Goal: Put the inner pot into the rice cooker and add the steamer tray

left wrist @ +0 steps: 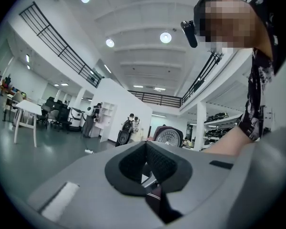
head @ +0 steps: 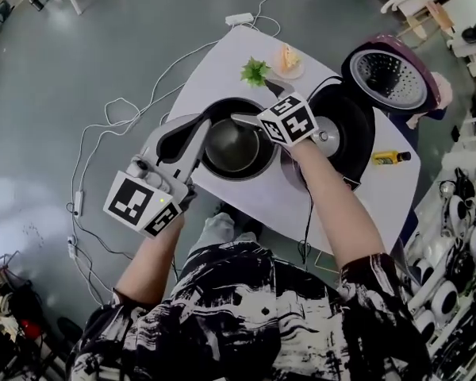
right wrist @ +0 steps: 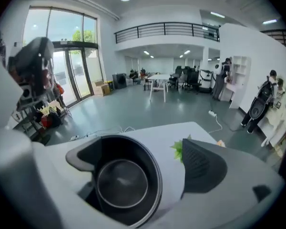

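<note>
The black inner pot (head: pixel 232 146) with its shiny bottom is at the near left part of the white table (head: pixel 222 62). Whether it rests on the table I cannot tell. My left gripper (head: pixel 197 125) is shut on its left rim, and in the left gripper view a thin edge sits pinched between the pads of the left gripper (left wrist: pixel 151 185). My right gripper (head: pixel 258 103) stands open over the pot's far rim. In the right gripper view the inner pot (right wrist: pixel 121 182) lies between the spread jaws of the right gripper (right wrist: pixel 138 159). The rice cooker (head: pixel 347 133) stands to the right, its purple lid (head: pixel 389 76) raised with a perforated silver plate inside.
A small green plant (head: pixel 255 71) and a plate of food (head: pixel 287 60) sit at the table's far end. A yellow bottle (head: pixel 391 157) lies at the right edge. A grey disc (head: pixel 295 175) shows partly under my right forearm. Cables run over the floor at the left.
</note>
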